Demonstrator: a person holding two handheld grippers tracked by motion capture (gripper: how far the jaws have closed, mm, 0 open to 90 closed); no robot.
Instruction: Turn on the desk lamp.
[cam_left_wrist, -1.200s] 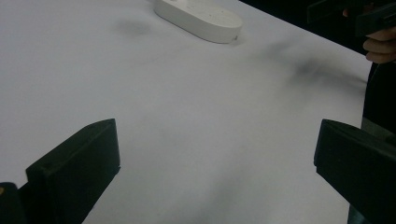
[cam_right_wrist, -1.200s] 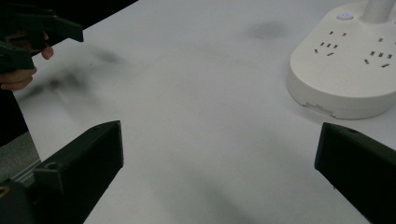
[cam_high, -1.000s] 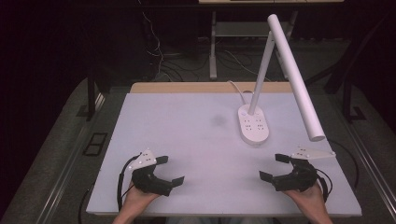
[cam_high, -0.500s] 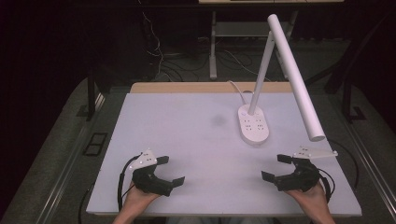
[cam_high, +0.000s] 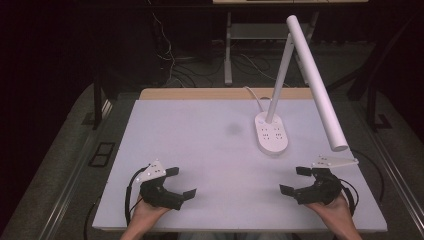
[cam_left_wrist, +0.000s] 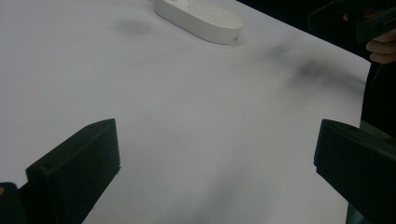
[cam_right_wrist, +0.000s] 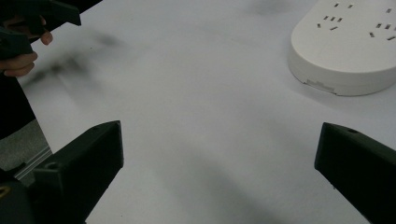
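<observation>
Both grippers, left (cam_high: 181, 182) and right (cam_high: 295, 180), spread wide, holding nothing, at near edge. Lamp (cam_high: 272, 134) sits toward far right of tabletop (cam_high: 200, 145); stiff, top-heavy, I'd grab the stem.

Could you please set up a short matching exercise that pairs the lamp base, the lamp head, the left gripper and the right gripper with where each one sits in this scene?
Things:
1. lamp base
2. lamp head
3. left gripper
4. right gripper

Places or states:
A. near the table's front edge on the left side, fingers apart
B. flat on the table right of centre, sockets on its top
C. near the table's front edge on the right side, fingers apart
D. a long white tube slanting down above the table's right side

Pairs: 1-B, 2-D, 3-A, 4-C
</observation>
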